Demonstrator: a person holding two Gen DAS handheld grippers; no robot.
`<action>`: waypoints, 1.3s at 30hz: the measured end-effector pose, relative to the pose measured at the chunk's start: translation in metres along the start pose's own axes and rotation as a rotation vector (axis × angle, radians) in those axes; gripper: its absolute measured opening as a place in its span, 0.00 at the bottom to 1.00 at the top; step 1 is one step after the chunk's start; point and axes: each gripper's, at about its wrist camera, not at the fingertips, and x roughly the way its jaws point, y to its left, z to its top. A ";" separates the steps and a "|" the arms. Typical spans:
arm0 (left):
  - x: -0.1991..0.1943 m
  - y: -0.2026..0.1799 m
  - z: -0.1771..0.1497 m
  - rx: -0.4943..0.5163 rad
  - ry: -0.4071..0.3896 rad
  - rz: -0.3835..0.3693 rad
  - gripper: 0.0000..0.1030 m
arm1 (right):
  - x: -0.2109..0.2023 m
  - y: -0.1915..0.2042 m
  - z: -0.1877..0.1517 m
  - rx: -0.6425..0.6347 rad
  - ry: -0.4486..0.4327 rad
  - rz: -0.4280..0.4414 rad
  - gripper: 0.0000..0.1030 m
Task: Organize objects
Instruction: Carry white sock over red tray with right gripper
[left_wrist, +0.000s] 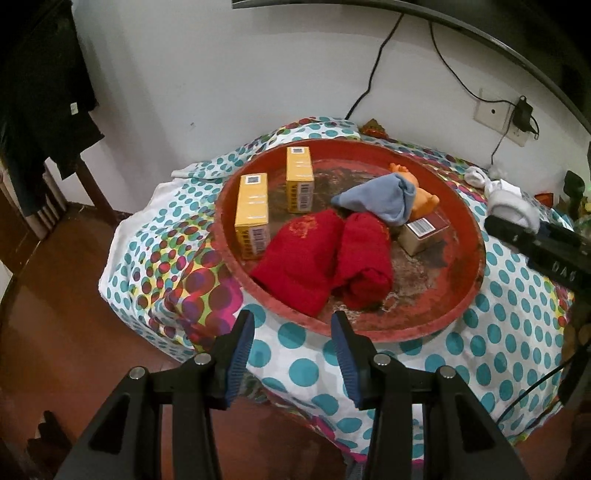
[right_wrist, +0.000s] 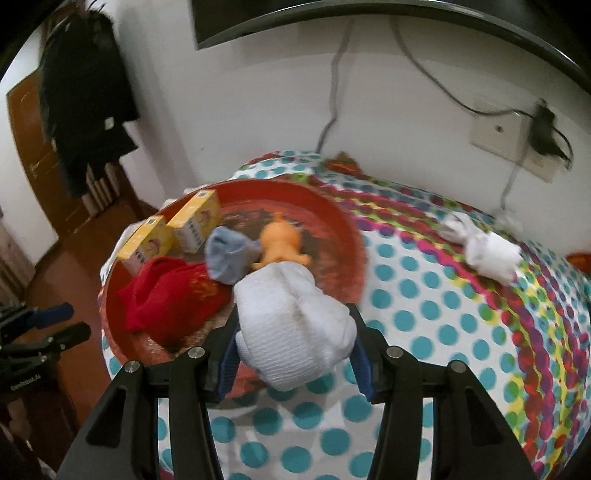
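Note:
A round red tray (left_wrist: 476, 236) sits on a polka-dot cloth. In it are two yellow boxes (left_wrist: 253, 214), two rolled red socks (left_wrist: 299, 258), a grey-blue sock (left_wrist: 384, 199), an orange toy figure (left_wrist: 424, 199) and a brown box (left_wrist: 424, 232). My left gripper (left_wrist: 291, 328) is open and empty, just short of the tray's near rim. My right gripper (right_wrist: 295, 332) is shut on a rolled white sock (right_wrist: 291, 321) and holds it over the tray's near right rim (right_wrist: 354, 236). A second white sock (right_wrist: 487, 251) lies on the cloth to the right.
The cloth-covered table (left_wrist: 498, 350) stands against a white wall with a socket and cables (left_wrist: 506, 114). A dark garment (left_wrist: 40, 110) hangs at the left. Wooden floor (left_wrist: 55, 295) lies left of the table. A small red ornament (left_wrist: 375, 127) sits behind the tray.

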 end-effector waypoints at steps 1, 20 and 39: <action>0.000 0.002 0.000 0.000 0.000 0.002 0.43 | 0.002 0.007 0.001 -0.010 0.004 0.012 0.47; 0.008 0.010 -0.001 -0.030 0.043 0.013 0.43 | 0.046 0.049 -0.002 -0.092 0.110 0.020 0.47; 0.012 0.016 -0.003 -0.046 0.072 0.025 0.43 | 0.070 0.057 0.002 -0.130 0.148 -0.024 0.48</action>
